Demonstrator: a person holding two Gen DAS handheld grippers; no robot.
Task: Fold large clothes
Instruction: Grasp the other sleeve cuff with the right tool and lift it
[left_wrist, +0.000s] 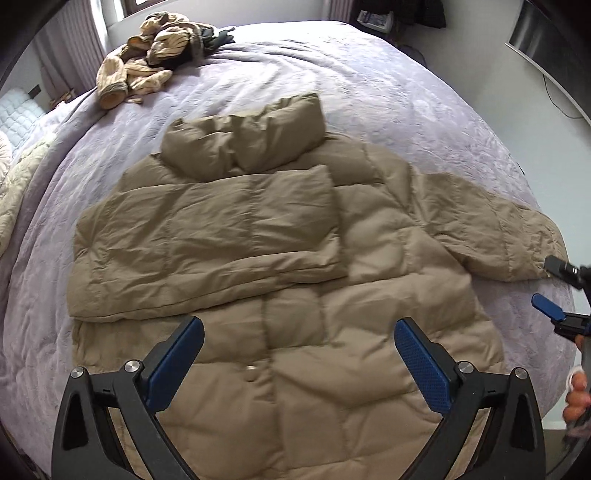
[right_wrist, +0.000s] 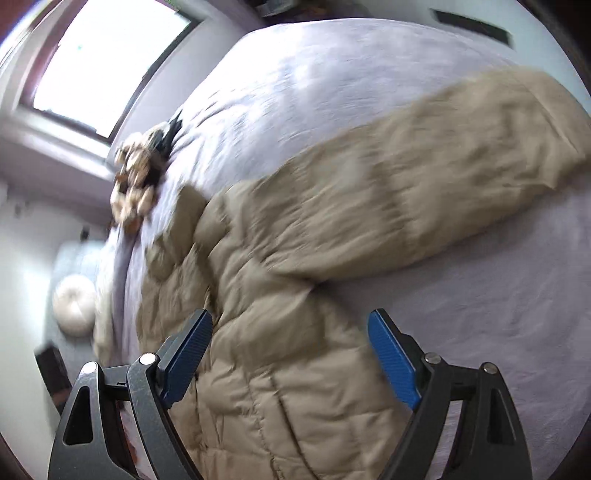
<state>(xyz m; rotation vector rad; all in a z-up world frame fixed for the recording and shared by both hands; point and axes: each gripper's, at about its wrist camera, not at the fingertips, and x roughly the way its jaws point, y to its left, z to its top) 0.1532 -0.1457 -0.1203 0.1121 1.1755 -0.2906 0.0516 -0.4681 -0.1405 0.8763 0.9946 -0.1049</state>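
Both tools, left (left_wrist: 299, 350) and right (right_wrist: 290, 350), spread apart above tan jacket (left_wrist: 295, 258) on bed (left_wrist: 369, 92), left sleeve folded across.

We see a crumpled striped garment (left_wrist: 147, 55) near the lavender bedspread's (left_wrist: 369, 92) far edge. We also see a window (right_wrist: 107, 62) beyond it.

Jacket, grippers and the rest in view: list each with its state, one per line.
Jacket: spread flat on the bed, collar away from the camera.
One sleeve: folded across the chest.
Other sleeve: stretched out sideways, not yet folded.
Left gripper: open, holding nothing.
Right gripper: open, holding nothing.
Pile of clothes: crumpled, unfolded, at the bed's far edge.
Bed cover: spread, lightly wrinkled.
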